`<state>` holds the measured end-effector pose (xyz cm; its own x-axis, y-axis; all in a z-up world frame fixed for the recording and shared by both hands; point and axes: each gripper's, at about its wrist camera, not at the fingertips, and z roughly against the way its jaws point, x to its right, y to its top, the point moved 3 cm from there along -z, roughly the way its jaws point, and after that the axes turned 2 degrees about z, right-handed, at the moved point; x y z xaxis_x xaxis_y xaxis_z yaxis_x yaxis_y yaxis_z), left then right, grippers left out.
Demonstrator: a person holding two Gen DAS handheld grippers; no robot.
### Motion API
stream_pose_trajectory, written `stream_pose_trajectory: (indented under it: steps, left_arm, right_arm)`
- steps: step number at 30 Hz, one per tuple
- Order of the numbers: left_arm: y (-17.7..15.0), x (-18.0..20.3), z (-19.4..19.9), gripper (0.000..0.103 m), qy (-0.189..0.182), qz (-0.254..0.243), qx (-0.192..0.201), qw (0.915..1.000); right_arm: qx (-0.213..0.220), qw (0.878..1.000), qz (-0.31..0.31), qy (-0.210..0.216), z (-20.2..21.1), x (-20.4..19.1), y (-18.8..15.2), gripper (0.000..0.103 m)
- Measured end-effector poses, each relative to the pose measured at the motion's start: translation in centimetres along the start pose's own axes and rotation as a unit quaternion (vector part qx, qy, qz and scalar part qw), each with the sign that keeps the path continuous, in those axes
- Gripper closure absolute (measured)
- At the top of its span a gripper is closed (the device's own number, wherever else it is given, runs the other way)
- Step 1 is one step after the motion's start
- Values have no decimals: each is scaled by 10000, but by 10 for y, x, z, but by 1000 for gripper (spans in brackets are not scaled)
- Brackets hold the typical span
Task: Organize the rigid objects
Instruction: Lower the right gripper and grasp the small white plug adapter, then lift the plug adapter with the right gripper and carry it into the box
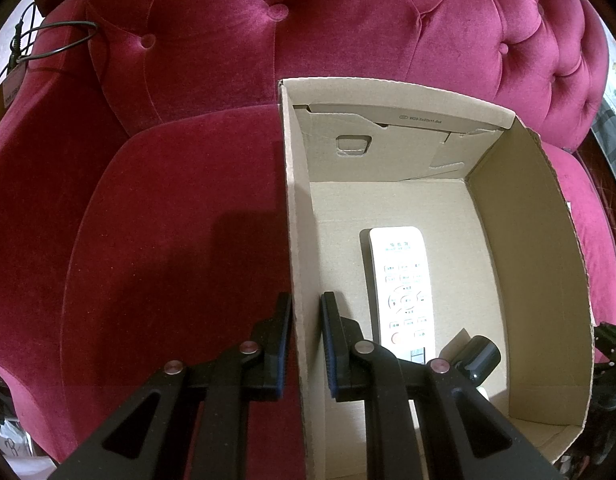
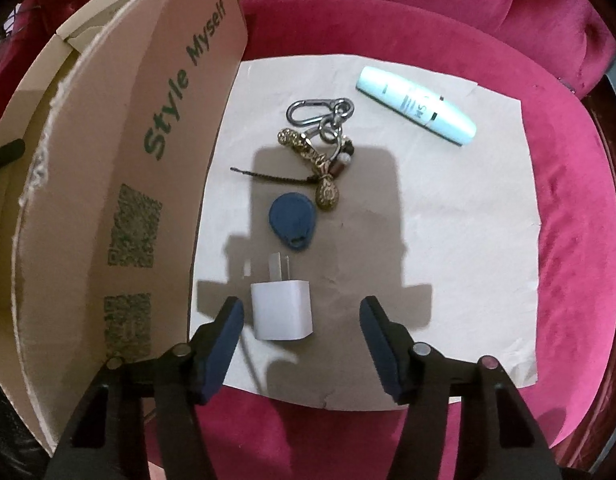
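The cardboard box's (image 1: 296, 208) near wall is being clamped by the left gripper (image 1: 306, 344); a white remote (image 1: 404, 292) (beside a dark cylinder (image 1: 478, 358)) is being held inside. The right gripper (image 2: 302, 340), half-open, is being held around a white charger (image 2: 282, 308) at the paper sheet's (image 2: 448, 240) near edge, untouched.

In the left wrist view, the near end of the white remote (image 1: 403, 292) is hidden behind a gripper finger (image 1: 340, 344), and its button labels are too small to read. A dark cylinder (image 1: 479, 356) beside it is partly covered. The box's (image 2: 120, 184) printed squares look blurred, and its slogan's last letter is unclear.
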<state>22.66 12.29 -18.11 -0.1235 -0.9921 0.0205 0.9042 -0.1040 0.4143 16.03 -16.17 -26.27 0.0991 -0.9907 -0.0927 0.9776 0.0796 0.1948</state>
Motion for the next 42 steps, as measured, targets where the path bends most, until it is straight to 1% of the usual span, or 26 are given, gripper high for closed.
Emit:
stream_pose_trajectory:
  steps: [1, 2, 3, 5, 6, 8, 23, 28, 33, 42]
  left_arm:
    - [0, 0, 0, 87, -1, 1, 2, 10000]
    - [0, 1, 0, 87, -1, 5, 1, 10000]
    - [0, 1, 0, 87, 0, 7, 2, 10000]
    - [0, 1, 0, 87, 6, 1, 3, 10000]
    - [0, 1, 0, 87, 11, -1, 4, 10000]
    - [0, 1, -1, 87, 10, 7, 3, 10000]
    - [-1, 6, 0, 87, 44, -6, 9, 10000]
    - [-1, 6, 0, 87, 38, 2, 12, 10000]
    - [-1, 6, -1, 87, 38, 8, 12, 10000]
    - [-1, 7, -2, 87, 47, 7, 10, 10000]
  right_arm:
    - [-15, 10000, -15, 30, -2, 0, 0, 40]
    - [-20, 10000, -37, 55, -4, 0, 0, 45]
    - [-23, 10000, -46, 57, -4, 2, 0, 56]
    - [-44, 9999, -52, 80, -7, 4, 1, 66]
    - [-47, 9999, -33, 89, -8, 4, 1, 70]
    - [-57, 9999, -4, 106, -7, 5, 2, 74]
    - [95, 9998, -191, -60, 13, 10, 9, 76]
    - [193, 9996, -202, -104, 32, 4, 0, 76]
    - [299, 9992, -212, -144, 50, 2, -2, 76]
    - [491, 9984, -193, -178, 85, -1, 6, 76]
